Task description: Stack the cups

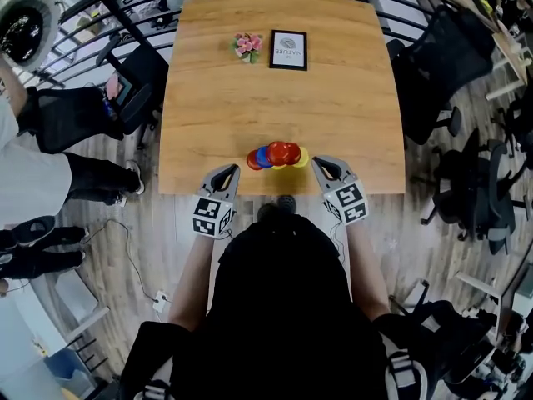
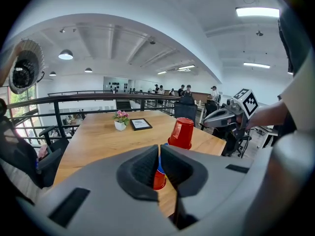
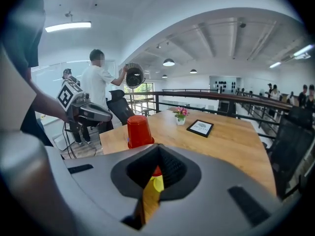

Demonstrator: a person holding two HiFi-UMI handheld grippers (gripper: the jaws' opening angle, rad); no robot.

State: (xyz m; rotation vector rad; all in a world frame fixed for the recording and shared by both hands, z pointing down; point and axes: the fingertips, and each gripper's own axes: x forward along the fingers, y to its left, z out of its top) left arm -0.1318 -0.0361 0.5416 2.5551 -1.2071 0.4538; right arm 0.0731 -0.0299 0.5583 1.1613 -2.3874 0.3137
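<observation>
The cups [image 1: 277,155], red, blue and yellow, crowd at the middle of the near edge of the table [image 1: 208,115], overlapping so their number is unclear, and at that edge the left gripper [image 1: 226,173] and right gripper [image 1: 322,167], both clenched on nothing, hide the lower cups in their own views

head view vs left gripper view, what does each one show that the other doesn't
Only the head view shows the yellow cup and the marker cube on the left claw. Only the left gripper view shows the ceiling lamps and the people standing far off. Both show the wooden table, red cups, blue cup, flower pot, framed picture and right claw.
</observation>
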